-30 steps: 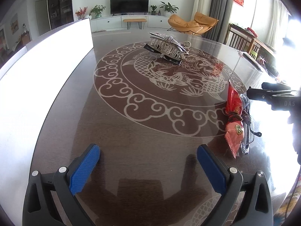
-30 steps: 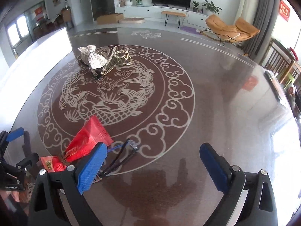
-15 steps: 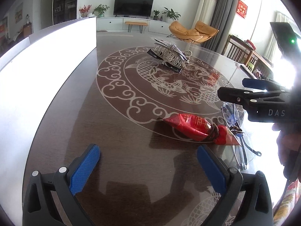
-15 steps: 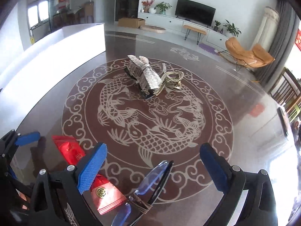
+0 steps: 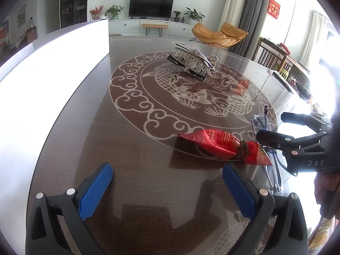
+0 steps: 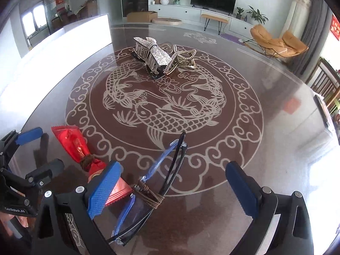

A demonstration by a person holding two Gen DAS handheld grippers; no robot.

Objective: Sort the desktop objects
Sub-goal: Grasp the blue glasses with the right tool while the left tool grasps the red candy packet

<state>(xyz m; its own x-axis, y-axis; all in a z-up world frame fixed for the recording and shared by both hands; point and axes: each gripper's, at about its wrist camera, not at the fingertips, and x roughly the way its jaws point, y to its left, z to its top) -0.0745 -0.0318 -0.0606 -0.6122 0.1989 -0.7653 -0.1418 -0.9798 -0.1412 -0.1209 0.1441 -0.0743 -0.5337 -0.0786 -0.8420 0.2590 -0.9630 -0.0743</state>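
A red snack packet (image 5: 221, 143) lies on the dark patterned table (image 5: 131, 140), ahead and right of my open, empty left gripper (image 5: 167, 189). It also shows in the right wrist view (image 6: 76, 146). Blue-tinted glasses (image 6: 153, 182) with a brown cord bracelet (image 6: 150, 195) wrapped on them lie between the open jaws of my right gripper (image 6: 172, 189). The glasses show in the left wrist view (image 5: 263, 123), partly behind the right gripper (image 5: 274, 127). Rhinestone hair clips (image 5: 191, 61) sit at the table's middle; they also show in the right wrist view (image 6: 155, 55).
A white panel (image 5: 53, 68) runs along the table's left edge. A beaded chain (image 6: 182, 60) lies beside the clips. Wooden chairs (image 5: 276, 59) stand beyond the table's right edge. My left gripper appears at the left of the right wrist view (image 6: 40, 148).
Both grippers have swung round and moved closer to the packet and glasses. The glasses now lie between the right gripper's jaws. Both grippers stay open.
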